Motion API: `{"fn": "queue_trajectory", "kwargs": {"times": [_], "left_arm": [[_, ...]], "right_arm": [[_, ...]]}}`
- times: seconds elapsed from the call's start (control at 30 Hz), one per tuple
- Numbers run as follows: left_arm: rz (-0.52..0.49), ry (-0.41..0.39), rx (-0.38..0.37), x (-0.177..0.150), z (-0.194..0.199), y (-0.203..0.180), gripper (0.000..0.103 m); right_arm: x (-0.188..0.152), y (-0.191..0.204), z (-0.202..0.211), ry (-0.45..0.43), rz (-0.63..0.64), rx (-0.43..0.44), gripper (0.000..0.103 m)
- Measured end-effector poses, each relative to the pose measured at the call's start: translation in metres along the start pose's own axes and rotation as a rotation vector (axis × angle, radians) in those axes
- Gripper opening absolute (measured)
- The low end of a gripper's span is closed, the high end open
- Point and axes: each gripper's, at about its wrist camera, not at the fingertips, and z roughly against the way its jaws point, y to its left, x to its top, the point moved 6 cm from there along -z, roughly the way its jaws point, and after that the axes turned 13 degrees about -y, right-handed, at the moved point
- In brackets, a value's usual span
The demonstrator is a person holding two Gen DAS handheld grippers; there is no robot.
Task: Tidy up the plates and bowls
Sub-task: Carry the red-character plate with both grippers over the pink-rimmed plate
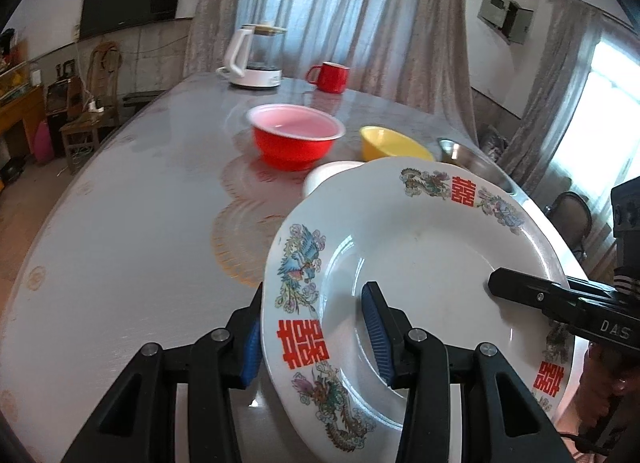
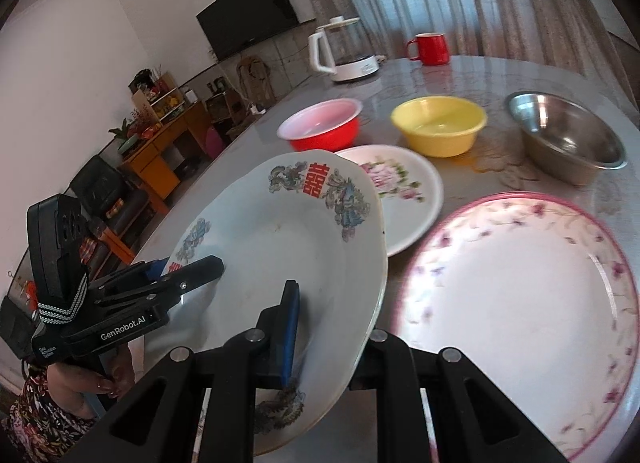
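- The dragon plate [image 1: 416,247] is in the air above the table [image 1: 140,203], tilted, and both tools hold it on opposite sides of its rim.
- The left gripper [image 1: 316,335] is clenched on the near rim of this plate: one blue pad is under the rim and the other lies on the inner slope.
- The right gripper [image 2: 320,327] grasps the other side in the same way; one blue pad presses inside the plate, and the second finger is hidden behind the rim.
- In my judgement the step in hand is to carry this plate to a stack. The two grips should move together, at the same height, so the plate does not twist between the pads.
- The pink-rimmed plate [image 2: 520,311] lies flat just beside it on the right, and it looks like the widest one, so it seems a good base.
- The flower plate [image 2: 404,199] lies behind, partly covered by the raised plate.
- It is better to lower the plate level and centred, and to loosen one tool only when the plate rests fully.
- The glaze is smooth, so the plate can slip if one grip relaxes early.
- Further away stand the red bowl [image 2: 320,125], the yellow bowl [image 2: 440,125] and the metal bowl [image 2: 568,139], well apart from the carrying path.
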Motion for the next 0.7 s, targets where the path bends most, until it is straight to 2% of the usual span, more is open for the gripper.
{"fn": "queue_trajectory", "kwargs": {"times": [0.47, 0.7], "left_arm": [[-0.007, 0.009, -0.098, 0.010, -0.026, -0.078, 0.045], [-0.042, 0.039, -0.135, 0.002, -0.042, -0.119, 0.045]], "right_arm": [[0.005, -0.058, 0.060, -0.058, -0.044, -0.077, 0.016], [0.002, -0.094, 0.087, -0.061, -0.074, -0.104, 0.016]]}}
